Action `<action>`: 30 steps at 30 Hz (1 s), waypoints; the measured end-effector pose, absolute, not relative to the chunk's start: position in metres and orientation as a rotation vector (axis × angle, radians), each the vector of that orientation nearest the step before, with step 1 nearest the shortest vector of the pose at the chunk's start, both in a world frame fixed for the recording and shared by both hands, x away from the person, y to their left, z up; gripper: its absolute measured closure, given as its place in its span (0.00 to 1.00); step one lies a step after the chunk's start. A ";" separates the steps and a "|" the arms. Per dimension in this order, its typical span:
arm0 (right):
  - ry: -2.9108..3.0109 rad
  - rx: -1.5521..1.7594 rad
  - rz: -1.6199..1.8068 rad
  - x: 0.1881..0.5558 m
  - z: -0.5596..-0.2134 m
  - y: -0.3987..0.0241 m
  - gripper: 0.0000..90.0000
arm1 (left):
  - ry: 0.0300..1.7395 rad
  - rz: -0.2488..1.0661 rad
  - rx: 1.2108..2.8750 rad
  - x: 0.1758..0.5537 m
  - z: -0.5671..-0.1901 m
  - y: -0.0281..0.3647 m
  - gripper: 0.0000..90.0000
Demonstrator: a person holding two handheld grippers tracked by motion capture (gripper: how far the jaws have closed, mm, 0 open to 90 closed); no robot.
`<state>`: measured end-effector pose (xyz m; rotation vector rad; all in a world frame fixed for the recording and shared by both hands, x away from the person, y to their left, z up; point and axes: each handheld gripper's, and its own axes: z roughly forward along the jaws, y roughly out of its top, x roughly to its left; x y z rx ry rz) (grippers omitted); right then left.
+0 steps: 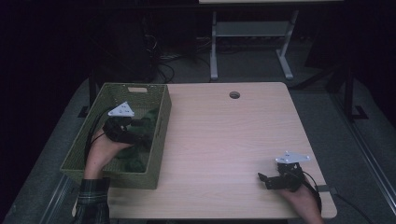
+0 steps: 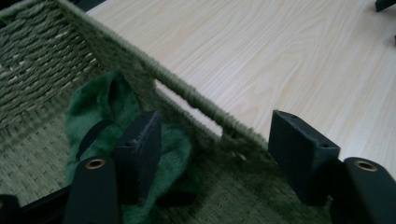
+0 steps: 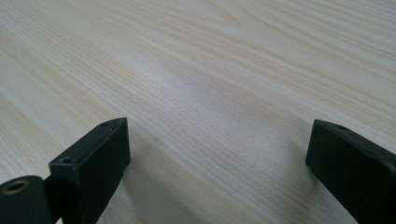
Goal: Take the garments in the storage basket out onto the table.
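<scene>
Near the front right corner of the tabletop [image 1: 224, 140], the right gripper [image 1: 265, 179] rests low over the bare wood, held in a hand [image 1: 303, 200] that comes in from the front edge. Its jaws stand wide apart with nothing between them, as the right gripper view shows over plain wood grain.

Farther in, at the tabletop's left edge, sits a green woven basket [image 1: 161, 135]. The left hand [image 1: 100, 154] reaches into it from the front, carrying the left gripper [image 1: 140, 128]. In the left gripper view its jaws stand apart: one lies against the green plush cloth [image 2: 112, 102] inside, the other stands clear beyond the basket's wall [image 2: 187, 93], so the wall runs between them. Neither presses on anything.

The green plush cloth lies crumpled on the basket's floor, against the wall nearest the tabletop's middle.
</scene>
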<state>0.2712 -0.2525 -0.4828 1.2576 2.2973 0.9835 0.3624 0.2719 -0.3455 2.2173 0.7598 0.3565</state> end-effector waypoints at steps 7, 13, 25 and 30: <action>2.298 1.257 0.984 0.271 -0.483 -0.252 0.07 | 0.795 0.379 2.254 0.368 -0.356 0.281 0.46; 2.298 1.258 0.983 0.271 -0.483 -0.252 0.07 | 0.850 0.400 2.292 0.377 -0.369 0.288 0.47; 2.298 1.258 0.983 0.271 -0.483 -0.252 0.07 | 0.896 0.393 2.353 0.387 -0.391 0.288 0.47; 2.297 1.258 0.984 0.271 -0.483 -0.252 0.07 | 0.915 0.404 2.390 0.390 -0.397 0.288 0.47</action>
